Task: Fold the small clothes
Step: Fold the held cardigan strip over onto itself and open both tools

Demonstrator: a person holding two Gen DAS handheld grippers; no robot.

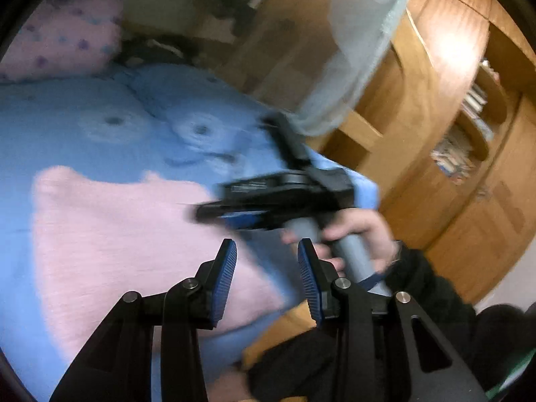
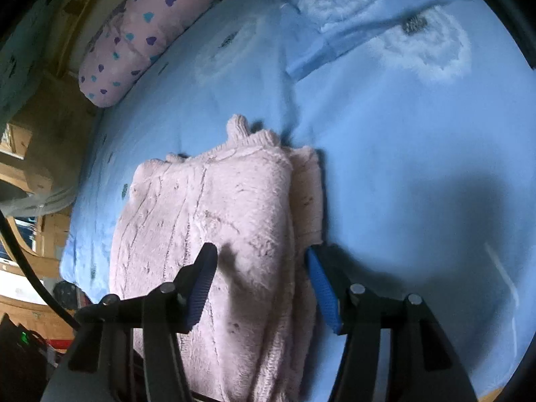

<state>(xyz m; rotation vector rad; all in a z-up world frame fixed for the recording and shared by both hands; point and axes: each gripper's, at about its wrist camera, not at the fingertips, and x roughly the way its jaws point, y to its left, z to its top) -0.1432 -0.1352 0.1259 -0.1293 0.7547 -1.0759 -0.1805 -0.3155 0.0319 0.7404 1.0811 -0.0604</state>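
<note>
A pink fluffy knit garment point(image 2: 217, 217) lies folded into a thick oblong on the blue bedspread point(image 2: 402, 167). My right gripper point(image 2: 259, 249) hovers over its near end, open. Its left finger is above the top layer and its right finger is by the garment's right edge. In the left wrist view the same pink garment point(image 1: 117, 234) is blurred. My left gripper point(image 1: 267, 244) stands open above its near right corner with nothing between the pads. A hand point(image 1: 361, 234) holds the right tool's grey handle point(image 1: 348, 254) just beyond the left gripper.
A pink pillow with heart prints point(image 2: 134, 33) lies at the far left of the bed. The bedspread has white round flower prints point(image 2: 425, 43). Wooden cupboards and a bookshelf point(image 1: 462, 140) stand to the right of the bed. A pale green net curtain point(image 1: 361, 50) hangs there.
</note>
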